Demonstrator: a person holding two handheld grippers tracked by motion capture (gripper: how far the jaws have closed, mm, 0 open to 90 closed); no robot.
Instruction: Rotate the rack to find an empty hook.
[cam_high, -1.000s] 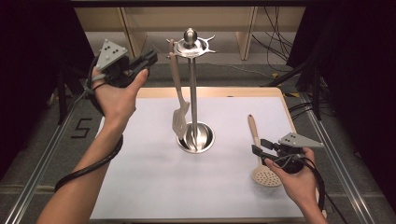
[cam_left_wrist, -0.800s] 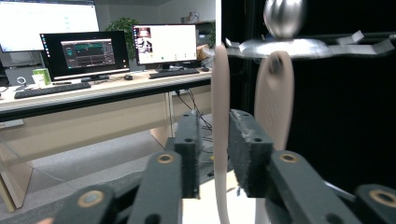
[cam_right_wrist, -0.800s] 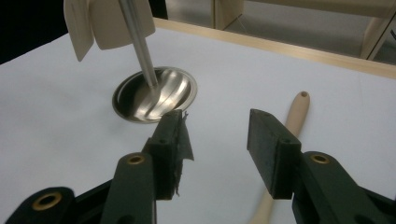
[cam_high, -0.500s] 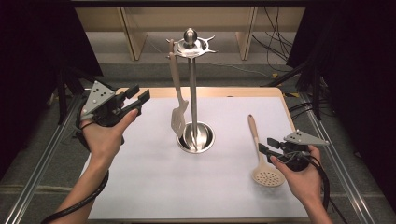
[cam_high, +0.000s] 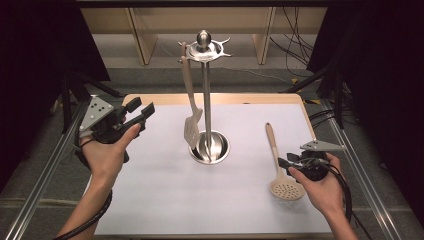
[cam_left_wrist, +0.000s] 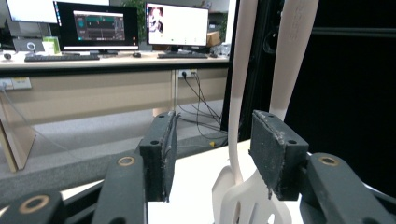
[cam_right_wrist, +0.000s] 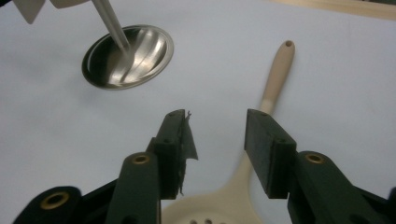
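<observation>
The skimmer spoon (cam_high: 281, 167) lies flat near the table's (cam_high: 150, 200) right edge, just beside the right gripper (cam_high: 286, 163), whose parted jaws hold nothing. Left gripper (cam_high: 140, 111), also gaping, empty.

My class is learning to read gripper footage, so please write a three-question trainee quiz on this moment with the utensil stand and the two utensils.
1. True or false: the slotted turner hangs from the utensil stand.
2. Where is the skimmer spoon? A) hanging on the stand; B) lying flat on the white mat; C) lifted in the air.
3. Fill in: the jaws of the right gripper stand ____ beside the spoon's neck.

Key
1. True.
2. B.
3. Open; the right gripper view shows a gap between the jaws with nothing in it, the spoon's neck lying on the mat below. The left gripper is open too and holds nothing.
</observation>
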